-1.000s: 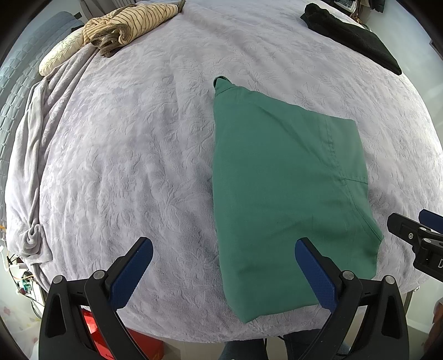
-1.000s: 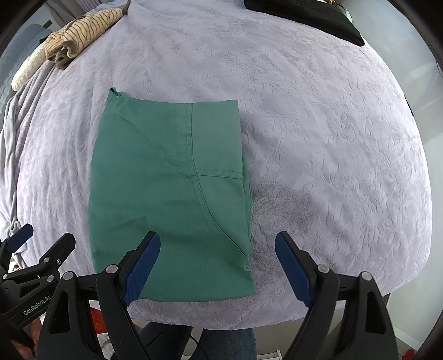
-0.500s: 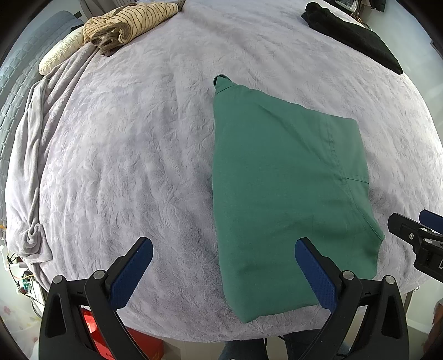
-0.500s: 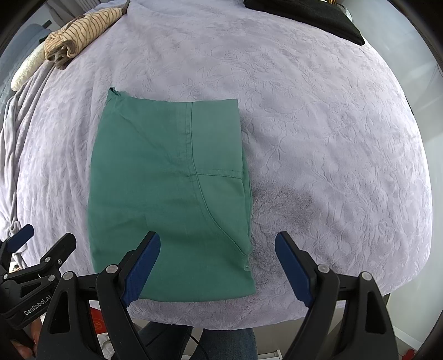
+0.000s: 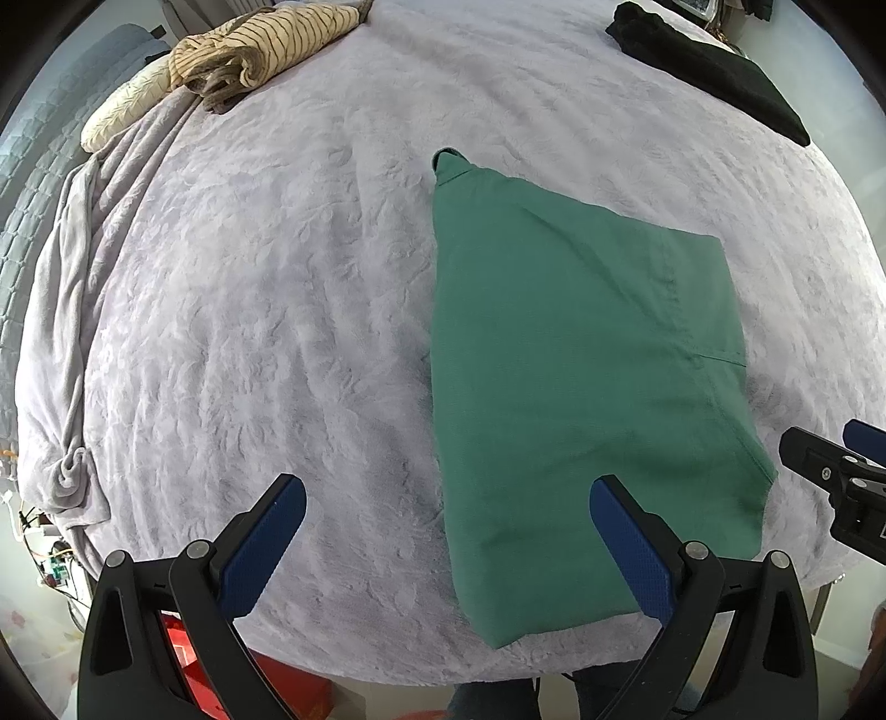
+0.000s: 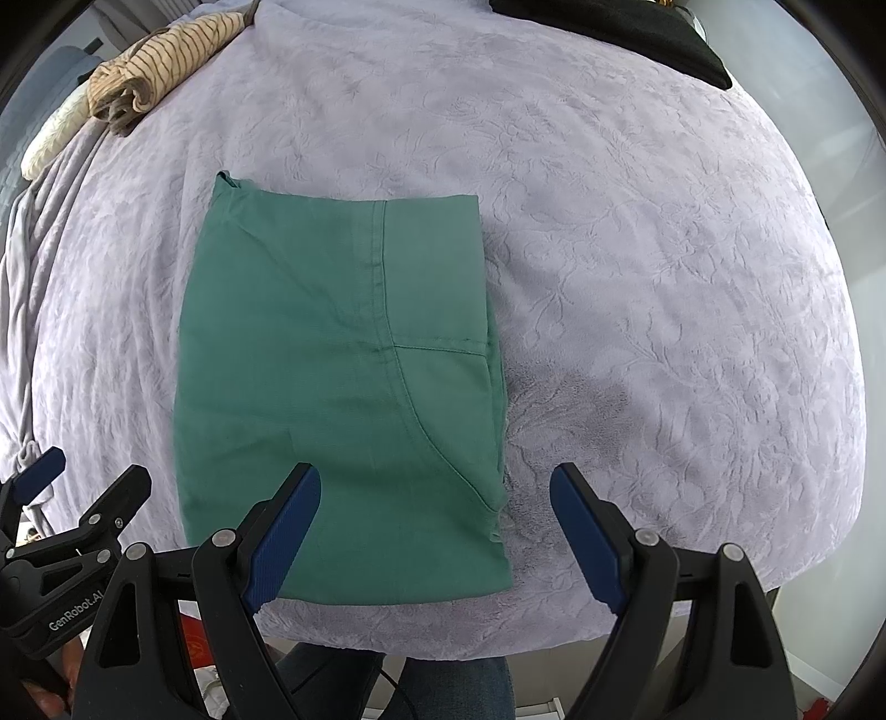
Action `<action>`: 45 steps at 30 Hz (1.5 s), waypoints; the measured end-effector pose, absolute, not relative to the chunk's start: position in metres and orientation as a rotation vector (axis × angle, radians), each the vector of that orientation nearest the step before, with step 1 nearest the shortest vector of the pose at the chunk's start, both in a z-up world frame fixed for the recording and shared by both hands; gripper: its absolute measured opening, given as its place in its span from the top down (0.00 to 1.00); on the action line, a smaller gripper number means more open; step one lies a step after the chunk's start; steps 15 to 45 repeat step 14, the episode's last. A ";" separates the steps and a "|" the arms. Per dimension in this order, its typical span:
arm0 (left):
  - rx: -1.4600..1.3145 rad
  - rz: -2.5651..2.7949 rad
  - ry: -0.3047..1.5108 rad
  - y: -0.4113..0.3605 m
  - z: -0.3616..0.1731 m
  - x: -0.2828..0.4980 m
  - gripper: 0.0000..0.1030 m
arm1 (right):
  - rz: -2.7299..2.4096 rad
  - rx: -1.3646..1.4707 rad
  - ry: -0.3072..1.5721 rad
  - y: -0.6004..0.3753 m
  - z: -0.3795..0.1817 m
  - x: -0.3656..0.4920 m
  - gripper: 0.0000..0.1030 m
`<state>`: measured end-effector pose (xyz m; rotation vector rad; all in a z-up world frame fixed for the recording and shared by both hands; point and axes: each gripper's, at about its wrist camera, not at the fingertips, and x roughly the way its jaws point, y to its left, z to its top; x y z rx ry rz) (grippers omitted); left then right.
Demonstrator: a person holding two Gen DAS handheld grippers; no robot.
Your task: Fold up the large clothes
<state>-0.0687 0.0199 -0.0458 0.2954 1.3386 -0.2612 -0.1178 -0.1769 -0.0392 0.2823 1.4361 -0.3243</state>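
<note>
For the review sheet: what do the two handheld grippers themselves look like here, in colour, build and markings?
Both match: the left gripper and the right gripper are black plastic clamp-style frames with round silver rivets at the pivots. Each of the two fingers carries a flat, ribbed blue pad. In the right wrist view, the left gripper's side shows white lettering reading "GenRobot.AI". No cables show on either.

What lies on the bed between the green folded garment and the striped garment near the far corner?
Only bare lavender bedspread between the green garment and striped garment, seen in both wrist views.

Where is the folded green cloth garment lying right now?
The folded green cloth garment lies flat on the lilac bedspread near its front edge, left of centre in the right wrist view.
</note>
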 end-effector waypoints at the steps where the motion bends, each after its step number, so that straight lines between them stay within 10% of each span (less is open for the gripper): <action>1: 0.297 -0.259 1.337 0.021 -0.046 -0.068 0.00 | -0.324 0.281 1.436 -0.177 -0.039 -0.118 0.16; 45: 0.287 -0.283 1.329 0.023 -0.046 -0.064 0.00 | -0.328 0.270 1.442 -0.172 -0.041 -0.116 0.15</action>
